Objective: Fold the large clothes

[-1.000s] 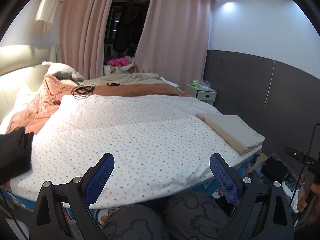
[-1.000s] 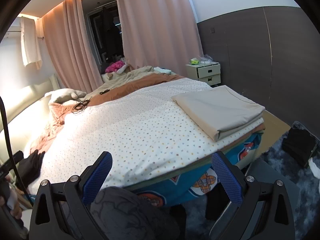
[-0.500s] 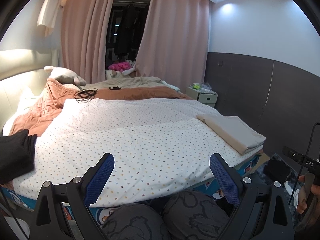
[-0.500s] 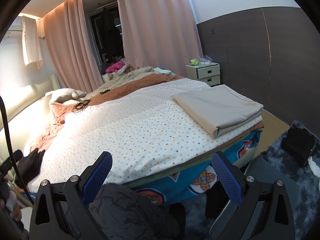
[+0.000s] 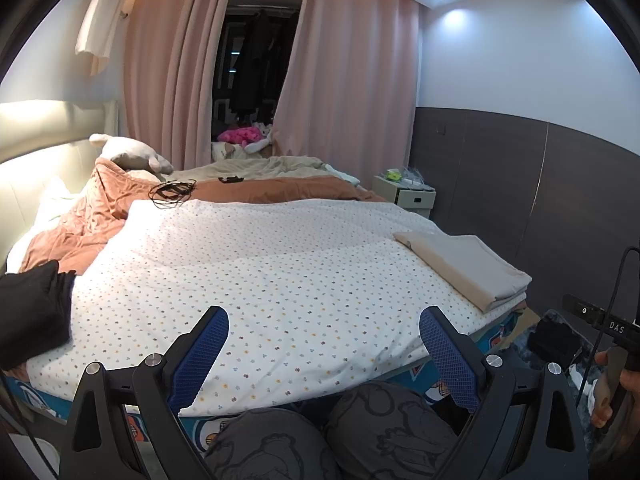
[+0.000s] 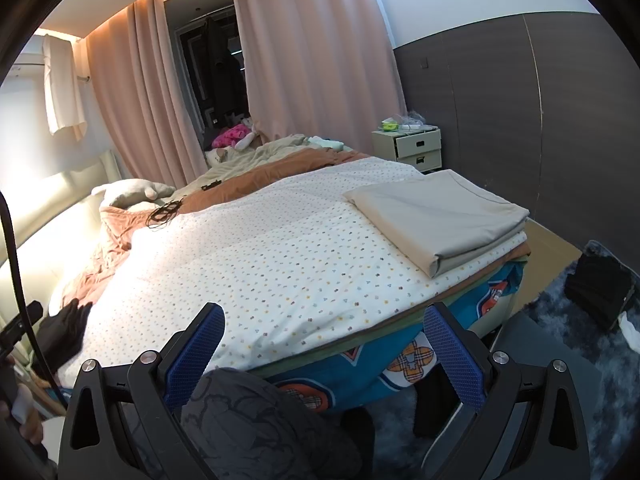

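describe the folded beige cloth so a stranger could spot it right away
Start at the bed with its white dotted cover. On its corner nearest the drawer unit lies the folded beige cloth, a flat rectangle. It is plain and neat; the black garment sits bunched at the opposite edge.

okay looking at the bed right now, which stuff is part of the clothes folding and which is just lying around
Folding job: folded beige cloth at the bed's right corner; black garment at the left edge; both grippers, open and empty.

Lying about: cable tangle, pink toy, nightstand, brown blanket.

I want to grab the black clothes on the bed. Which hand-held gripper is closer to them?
Left. The left hand-held gripper has the black clothes close beside it, while the right hand-held gripper sits farther along the bed edge, nearer the folded beige cloth.
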Tool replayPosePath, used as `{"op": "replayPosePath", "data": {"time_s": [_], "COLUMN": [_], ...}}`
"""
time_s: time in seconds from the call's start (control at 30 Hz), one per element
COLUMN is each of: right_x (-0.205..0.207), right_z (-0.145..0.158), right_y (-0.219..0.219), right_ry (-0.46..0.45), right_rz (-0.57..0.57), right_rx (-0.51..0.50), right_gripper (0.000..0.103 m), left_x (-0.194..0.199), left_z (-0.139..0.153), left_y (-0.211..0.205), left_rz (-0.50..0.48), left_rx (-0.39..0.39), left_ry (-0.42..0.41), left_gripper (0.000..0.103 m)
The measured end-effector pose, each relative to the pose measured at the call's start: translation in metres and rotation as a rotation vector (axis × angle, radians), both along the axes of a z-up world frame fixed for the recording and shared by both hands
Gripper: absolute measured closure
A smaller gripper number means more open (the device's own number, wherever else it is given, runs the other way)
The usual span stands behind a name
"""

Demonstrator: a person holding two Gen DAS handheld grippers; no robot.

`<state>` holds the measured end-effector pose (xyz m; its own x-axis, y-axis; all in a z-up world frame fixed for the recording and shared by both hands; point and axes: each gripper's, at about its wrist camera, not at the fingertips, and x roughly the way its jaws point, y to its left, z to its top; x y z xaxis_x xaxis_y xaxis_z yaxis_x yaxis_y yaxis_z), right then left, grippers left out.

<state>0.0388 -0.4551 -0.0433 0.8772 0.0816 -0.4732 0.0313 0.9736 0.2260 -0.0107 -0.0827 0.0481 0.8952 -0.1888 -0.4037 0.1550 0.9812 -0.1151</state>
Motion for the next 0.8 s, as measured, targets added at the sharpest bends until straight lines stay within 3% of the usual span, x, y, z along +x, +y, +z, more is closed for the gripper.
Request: {"op": "replayPosePath", "data": {"time_s": [0.8], "right_x": [-0.0053], "right_z": [0.0052], "right_y": [0.0065], "right_ry": [-0.022], "right_rz": [0.007], "right_rx": [0.001], "right_gripper": [0.003], "left_x": [-0.0094], "left_z": [0.0069], "left_y": [0.0022], "left_rz": [0.011], "left_rx": [-0.012], "left_ry": [-0.018], "left_gripper": [0.006]}}
